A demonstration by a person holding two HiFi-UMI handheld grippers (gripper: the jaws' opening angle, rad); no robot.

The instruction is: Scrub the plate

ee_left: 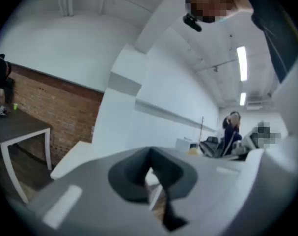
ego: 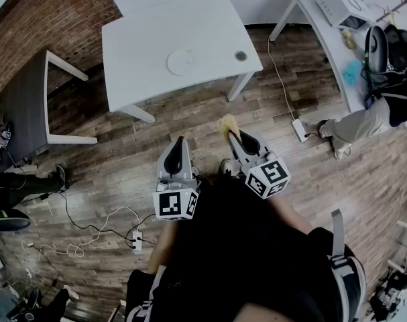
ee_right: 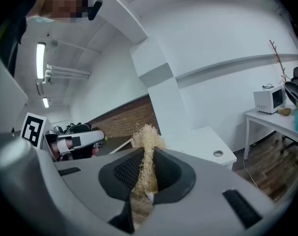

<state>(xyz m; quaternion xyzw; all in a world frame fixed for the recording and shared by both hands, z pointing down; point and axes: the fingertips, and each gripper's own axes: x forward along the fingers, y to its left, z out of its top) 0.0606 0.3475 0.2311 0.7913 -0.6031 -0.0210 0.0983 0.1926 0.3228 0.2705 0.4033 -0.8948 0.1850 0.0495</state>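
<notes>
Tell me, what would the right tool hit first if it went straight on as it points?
Probably the white table, perhaps near the plate; the fibre scrubber in the right tool leads. Depth is unclear.

On the far white tabletop (ego: 136, 39) lies a round white plate (ego: 181, 62), well apart from both tools. Nearer, over the wooden floor (ego: 123, 159), the left tool (ego: 180, 145) hangs beside the right tool (ego: 234, 137), with a straw-coloured scrubber (ego: 226, 124) jutting from the right tool's tip.

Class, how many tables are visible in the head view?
3: a white table at top centre bearing the plate, a dark table at the left edge, and a white desk at upper right. Others may be hidden.
</notes>
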